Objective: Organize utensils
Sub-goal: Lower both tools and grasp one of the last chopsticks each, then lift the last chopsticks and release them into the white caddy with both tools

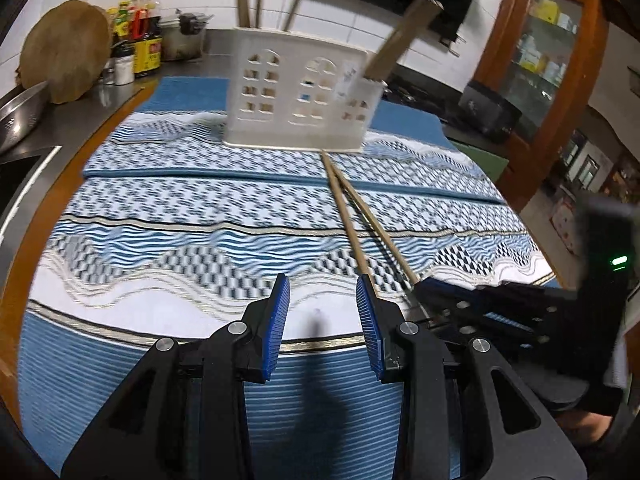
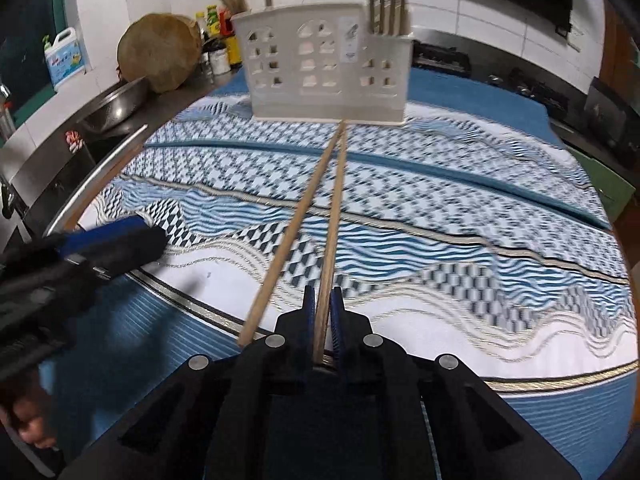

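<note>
A white plastic utensil holder with arched cut-outs stands at the far side of a blue patterned cloth; several chopsticks stand in it. It also shows in the right wrist view. Two wooden chopsticks lie with their tips at the holder's base. My right gripper is shut on the right one of the pair; the left one lies beside its fingers. In the left wrist view the pair runs to the right gripper. My left gripper is open and empty above the cloth.
A round wooden board, sauce bottles and a steel bowl sit at the back left. A dark stove lies behind the cloth. A wooden cabinet stands at right. The left gripper shows at left in the right wrist view.
</note>
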{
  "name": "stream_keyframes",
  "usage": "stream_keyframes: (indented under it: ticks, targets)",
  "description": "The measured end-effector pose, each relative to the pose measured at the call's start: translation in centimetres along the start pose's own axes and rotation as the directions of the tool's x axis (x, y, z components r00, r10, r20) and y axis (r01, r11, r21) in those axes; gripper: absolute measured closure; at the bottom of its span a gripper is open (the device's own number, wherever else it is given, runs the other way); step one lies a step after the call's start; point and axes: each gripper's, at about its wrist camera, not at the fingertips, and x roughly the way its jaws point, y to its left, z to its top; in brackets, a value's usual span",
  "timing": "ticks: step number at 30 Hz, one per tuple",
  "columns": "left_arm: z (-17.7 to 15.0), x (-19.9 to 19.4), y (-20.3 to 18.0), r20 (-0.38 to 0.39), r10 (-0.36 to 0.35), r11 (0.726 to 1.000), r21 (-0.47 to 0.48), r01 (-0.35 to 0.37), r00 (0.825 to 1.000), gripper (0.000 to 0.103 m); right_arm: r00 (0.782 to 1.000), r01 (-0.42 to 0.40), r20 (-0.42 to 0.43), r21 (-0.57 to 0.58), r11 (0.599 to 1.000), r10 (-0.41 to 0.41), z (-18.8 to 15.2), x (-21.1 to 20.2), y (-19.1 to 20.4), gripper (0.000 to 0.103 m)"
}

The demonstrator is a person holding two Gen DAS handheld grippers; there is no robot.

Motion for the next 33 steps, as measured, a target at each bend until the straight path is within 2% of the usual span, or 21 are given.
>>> stream_keyframes:
  ticks: [7,13,15,17,23,25,26,30,33]
  targets:
    - [0.2,3.0,-2.5,-0.044,-0.031,0.999,0.018,0.032,0.999,0.068,0.995,0.022,0.099,0.035,0.999,-0.025,0.6,-4.7,-2.7,0.096]
    - [0.3,5.0,-3.5,-0.069,-0.018,1.000,0.021,0.019,0.997,0.071,0.985,0.023,0.173,0.047,0.999,-0.031,1.6,-7.8,-4.1,0.096]
    - [0.2,5.5,-3.8,-0.078,-0.012,1.000,0.025,0.014,0.997,0.078,0.982,0.022,0.187,0.046,0.999,-0.031,1.9,-8.4,-4.3,0.096]
    - [0.0,6.0,-4.0,-0.091,-0.005,1.000,0.023,0.007,0.996,0.080,0.980,0.020,0.196,0.044,0.999,-0.029,2.1,-8.8,-4.6,0.096]
    - [-0.1,6.4,-4.9,-0.093,0.071,0.995,0.076,-0.064,0.993,0.087,0.979,0.010,0.203,0.051,0.999,-0.020,2.3,-8.8,-4.9,0.096]
    - [0.0,6.5,-5.4,-0.093,0.116,0.988,0.110,-0.106,0.989,0.095,0.978,0.011,0.205,0.049,0.999,-0.021,2.4,-8.8,-4.9,0.096]
    - [0.2,6.5,-5.4,-0.096,0.123,0.988,0.108,-0.112,0.988,0.095,0.978,0.013,0.206,0.047,0.999,-0.022,2.5,-8.9,-4.8,0.096]
    - [1.1,5.5,-4.4,-0.089,0.109,0.992,0.079,-0.102,0.990,0.098,0.976,0.029,0.216,0.028,0.999,-0.034,3.0,-9.6,-4.8,0.096]
    - [2.5,3.3,-3.7,-0.037,0.100,0.992,0.085,-0.096,0.994,0.098,0.973,0.034,0.229,0.011,0.999,-0.036,3.9,-10.4,-5.0,0.096]
